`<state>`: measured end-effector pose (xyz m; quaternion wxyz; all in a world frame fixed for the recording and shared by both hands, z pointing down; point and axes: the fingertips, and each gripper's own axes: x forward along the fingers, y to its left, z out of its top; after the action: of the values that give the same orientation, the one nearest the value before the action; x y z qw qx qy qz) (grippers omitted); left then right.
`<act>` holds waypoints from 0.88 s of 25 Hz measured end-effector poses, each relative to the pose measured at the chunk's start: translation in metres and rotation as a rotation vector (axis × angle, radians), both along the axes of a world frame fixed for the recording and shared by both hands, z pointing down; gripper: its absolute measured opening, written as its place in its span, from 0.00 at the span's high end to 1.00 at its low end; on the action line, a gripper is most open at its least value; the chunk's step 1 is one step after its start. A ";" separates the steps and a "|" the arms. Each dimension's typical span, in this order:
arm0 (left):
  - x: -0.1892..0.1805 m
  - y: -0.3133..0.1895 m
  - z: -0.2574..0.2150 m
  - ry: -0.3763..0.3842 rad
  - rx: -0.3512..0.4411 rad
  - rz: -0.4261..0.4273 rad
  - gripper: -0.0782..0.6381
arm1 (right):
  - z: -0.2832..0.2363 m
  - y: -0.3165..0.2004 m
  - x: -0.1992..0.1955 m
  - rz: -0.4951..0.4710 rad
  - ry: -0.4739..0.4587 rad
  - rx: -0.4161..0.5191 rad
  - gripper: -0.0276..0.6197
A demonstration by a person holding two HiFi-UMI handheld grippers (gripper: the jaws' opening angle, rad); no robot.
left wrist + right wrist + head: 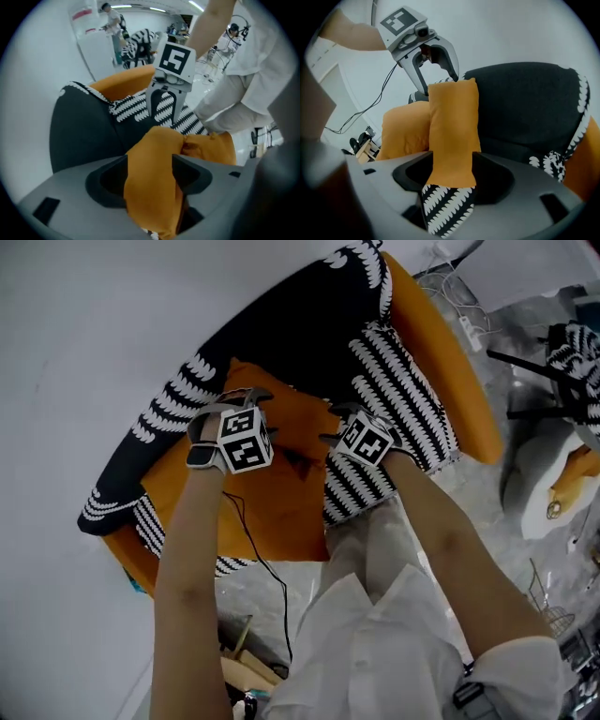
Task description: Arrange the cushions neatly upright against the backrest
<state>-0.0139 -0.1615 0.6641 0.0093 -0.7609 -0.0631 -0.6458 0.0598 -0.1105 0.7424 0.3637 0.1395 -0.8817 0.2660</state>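
The orange armchair point(469, 399) has a black backrest point(281, 334) edged with white scallops. Over the seat's left side, the left tool point(251, 407) points straight down at the orange cushion point(291, 427). In the left gripper view its jaws stand wide apart and a fold of the cushion's fabric fills the gap between them, released rather than pinched.

The cushion stands on edge over the middle of the seat point(272, 521), just in front of the backrest, and its top edge runs from one tool to the other. Whether it leans on the backrest cannot be told.

At the cushion's right corner the right tool point(339, 423) slants downward. Its jaws are likewise spread wide and released, with the corner upright between them and black-and-white striped fabric at their root. A black-and-white striped cushion point(398, 409) lies along the seat's right side, against the right armrest.
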 end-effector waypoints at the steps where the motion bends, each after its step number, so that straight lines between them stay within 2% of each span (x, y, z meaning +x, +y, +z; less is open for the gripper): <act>1: -0.001 0.000 0.008 -0.045 -0.011 0.055 0.48 | 0.007 0.000 -0.001 -0.009 0.006 -0.007 0.55; 4: -0.002 -0.001 0.024 -0.131 -0.020 0.172 0.47 | 0.023 0.003 -0.004 -0.019 0.020 -0.027 0.55; 11: 0.003 -0.004 0.051 -0.216 -0.044 0.257 0.47 | 0.044 -0.002 -0.009 -0.025 0.016 -0.032 0.54; 19: 0.000 0.001 0.059 -0.266 -0.067 0.240 0.47 | 0.050 0.007 -0.027 -0.096 0.028 -0.020 0.52; 22: -0.003 0.005 0.071 -0.266 -0.065 0.229 0.47 | 0.061 0.012 -0.031 -0.116 0.048 -0.022 0.56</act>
<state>-0.0172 -0.1565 0.7347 0.0496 -0.6565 -0.1708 -0.7330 0.0285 -0.0984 0.8030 0.4009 0.0906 -0.8765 0.2508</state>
